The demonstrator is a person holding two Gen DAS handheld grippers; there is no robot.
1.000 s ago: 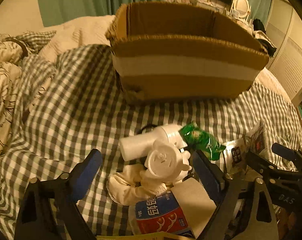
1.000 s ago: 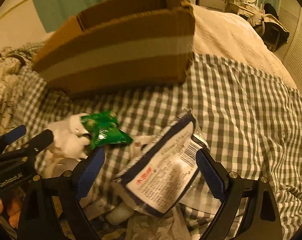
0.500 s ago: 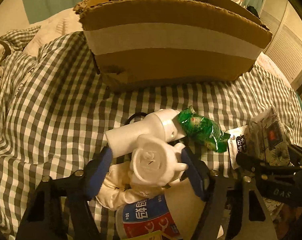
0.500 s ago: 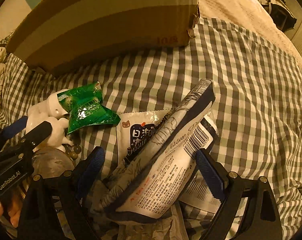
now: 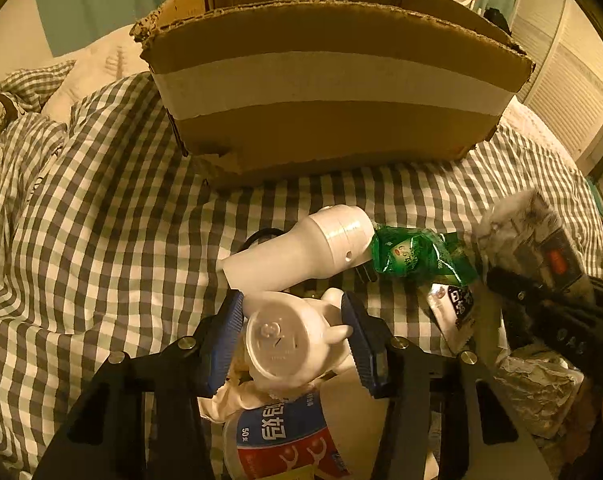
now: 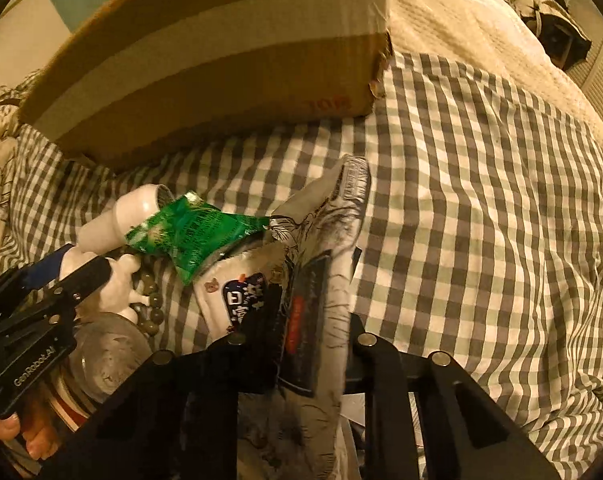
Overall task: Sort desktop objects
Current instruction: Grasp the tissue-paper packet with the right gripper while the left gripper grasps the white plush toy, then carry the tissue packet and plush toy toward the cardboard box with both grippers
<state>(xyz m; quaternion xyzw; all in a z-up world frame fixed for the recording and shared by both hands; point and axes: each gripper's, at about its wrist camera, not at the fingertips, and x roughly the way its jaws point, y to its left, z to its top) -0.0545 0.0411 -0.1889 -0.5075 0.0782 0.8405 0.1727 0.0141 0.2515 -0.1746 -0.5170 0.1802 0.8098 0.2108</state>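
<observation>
A white rabbit-like figurine (image 5: 297,344) sits between the blue pads (image 5: 229,336) of my left gripper (image 5: 295,332). Its jaws are closing and both pads touch the figurine. My right gripper (image 6: 305,332) is closing too, squeezing a grey-white tissue pack (image 6: 333,220) that stands on edge between its black fingers. The pack hides the pads. The left wrist view shows that tissue pack (image 5: 529,232) at the far right. A white bottle-shaped thing (image 5: 301,248) and a green snack packet (image 5: 417,256) lie just beyond the figurine.
A big open cardboard box (image 5: 325,80) stands behind the pile on a checked bedspread (image 5: 101,240). A jar with a blue and red label (image 5: 285,440), crumpled white cloth (image 5: 229,396), a white pouch (image 6: 237,296) and a bead bracelet (image 6: 149,308) crowd the pile.
Both grippers' jaws have drawn in from wide open. The left pads now meet the figurine. The tissue pack has turned from flat to on edge, pinched by the right fingers.
</observation>
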